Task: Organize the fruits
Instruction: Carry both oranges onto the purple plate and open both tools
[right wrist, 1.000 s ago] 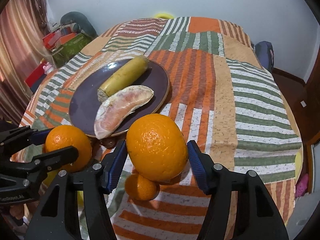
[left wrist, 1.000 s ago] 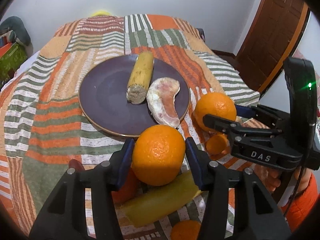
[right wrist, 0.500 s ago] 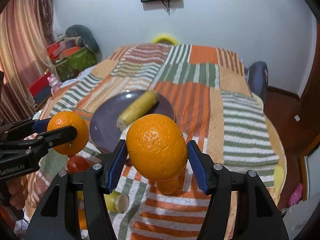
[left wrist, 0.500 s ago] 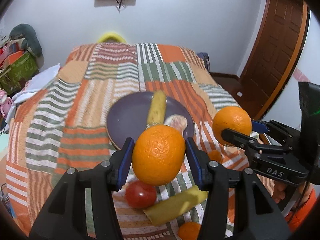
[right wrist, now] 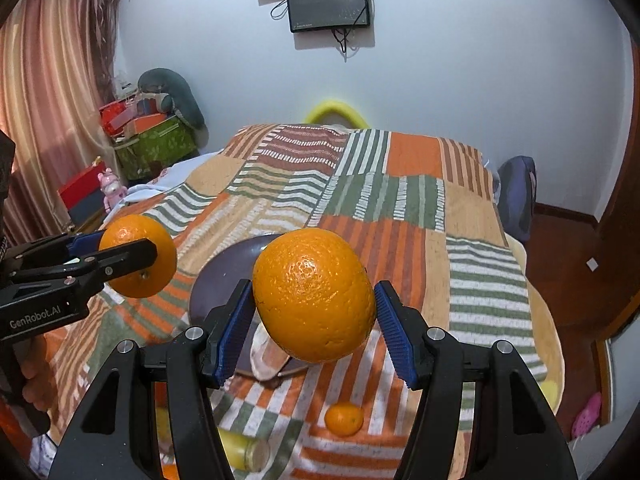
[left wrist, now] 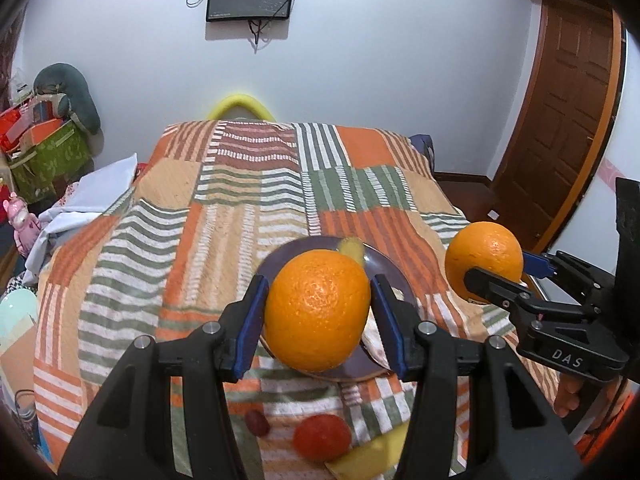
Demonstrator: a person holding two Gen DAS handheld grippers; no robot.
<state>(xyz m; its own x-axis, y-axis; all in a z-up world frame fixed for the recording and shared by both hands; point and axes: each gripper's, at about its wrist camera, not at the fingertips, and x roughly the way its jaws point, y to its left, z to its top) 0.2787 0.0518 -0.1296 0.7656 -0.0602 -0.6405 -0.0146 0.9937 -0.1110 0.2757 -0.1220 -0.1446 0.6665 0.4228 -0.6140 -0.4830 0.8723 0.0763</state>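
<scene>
Striped bedspread (left wrist: 240, 216), orange (left wrist: 318, 310) clamped in left claw (left wrist: 318, 316) (airborne), right likewise

the plate (right wrist: 224, 272) is set on the bedspread (right wrist: 472, 216), a peeled piece (right wrist: 266, 350) at its 6 o'clock rim. a small citrus (right wrist: 344, 419) is seen at 5 o'clock of the plate, a tomato (left wrist: 322, 437) nearer, well apart.

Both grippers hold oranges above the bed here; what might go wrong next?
1. The left gripper pinches its orange only at the sides, so the round fruit might slip and roll across the quilt.
2. The plate already carries fruit, so either orange, including the right gripper's orange, may roll off.
</scene>
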